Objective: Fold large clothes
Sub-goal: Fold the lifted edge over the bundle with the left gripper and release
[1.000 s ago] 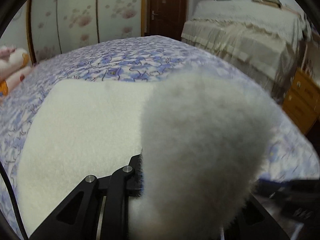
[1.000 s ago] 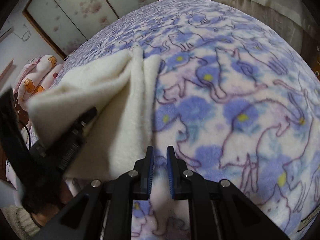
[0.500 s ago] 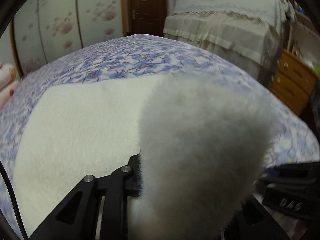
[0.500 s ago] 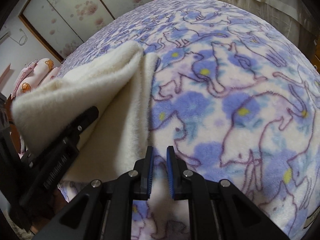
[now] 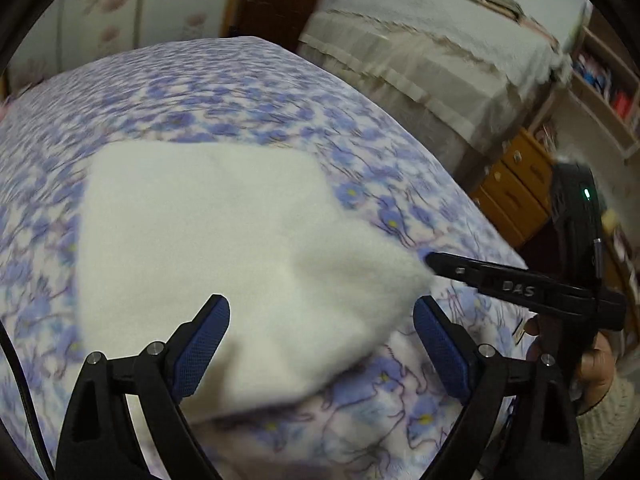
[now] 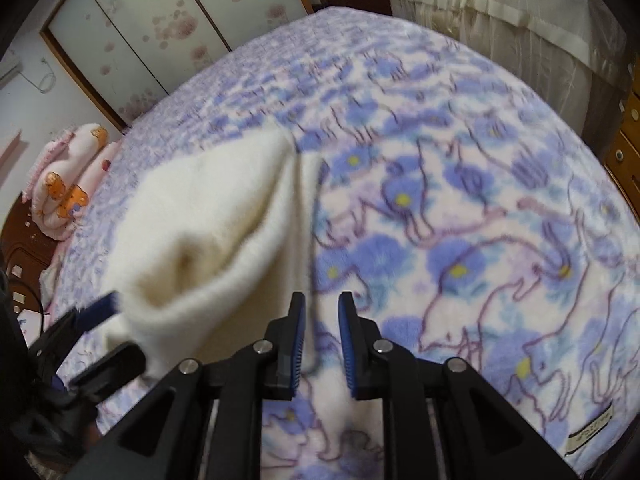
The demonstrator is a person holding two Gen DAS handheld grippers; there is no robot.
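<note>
Letting go: left tongs (image 5: 322, 340) just sprung wide, holding nothing, fleece (image 5: 208, 240) lying below and ahead; right tongs (image 6: 321, 340) opening slightly, seemingly empty, fleece just leftward; lift clear without snagging

I read the letters "DAS" in pale print on the black finger of my right gripper (image 5: 516, 289), seen from the left wrist camera. A small sewn label (image 6: 590, 436) stood at the blanket's edge in the right wrist view, but its print was too small to read.
</note>
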